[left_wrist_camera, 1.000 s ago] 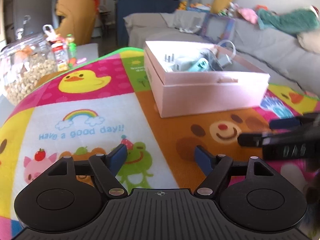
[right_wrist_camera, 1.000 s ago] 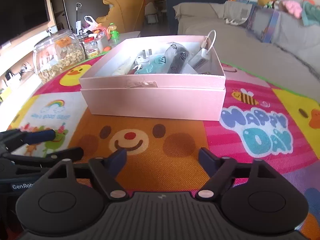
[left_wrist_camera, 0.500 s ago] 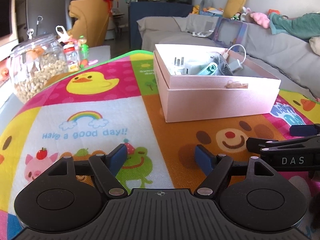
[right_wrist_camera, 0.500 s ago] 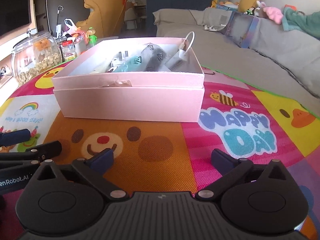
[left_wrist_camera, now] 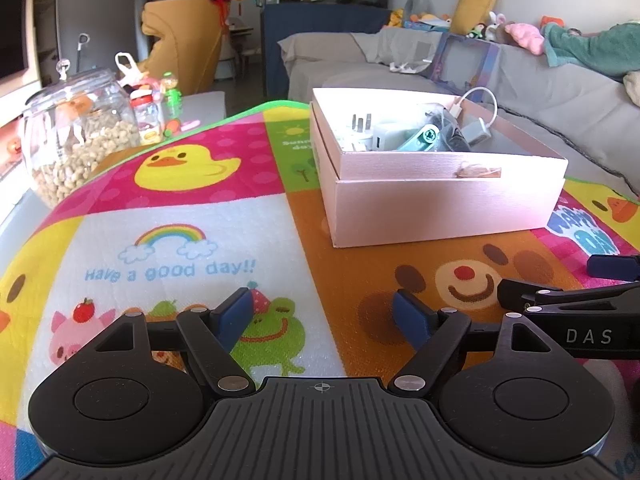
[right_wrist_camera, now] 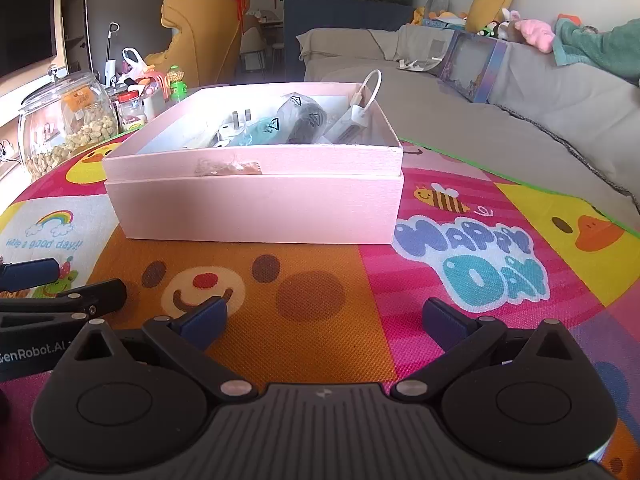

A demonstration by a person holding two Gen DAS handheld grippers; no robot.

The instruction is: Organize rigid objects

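Note:
A pink open box (left_wrist_camera: 440,204) (right_wrist_camera: 256,208) stands on the colourful play mat (left_wrist_camera: 176,208) (right_wrist_camera: 480,264). Inside it lie a white plug charger (left_wrist_camera: 366,136) (right_wrist_camera: 234,126), a teal part (left_wrist_camera: 418,140), a bagged dark object (right_wrist_camera: 304,120) and a white adapter with a looped cable (left_wrist_camera: 478,120) (right_wrist_camera: 360,116). My left gripper (left_wrist_camera: 324,312) is open and empty, low over the mat in front of the box. My right gripper (right_wrist_camera: 326,320) is open and empty, beside it to the right. Each gripper shows at the edge of the other's view.
A glass jar of nuts (left_wrist_camera: 76,140) (right_wrist_camera: 64,124) and small bottles (left_wrist_camera: 148,118) stand at the mat's left rear. A grey sofa (left_wrist_camera: 540,96) (right_wrist_camera: 520,92) with toys runs behind and right. A yellow armchair (left_wrist_camera: 184,40) is farther back.
Both grippers have drawn back and settled lower, so the box sits a little farther off. The right gripper's jaws have opened wider.

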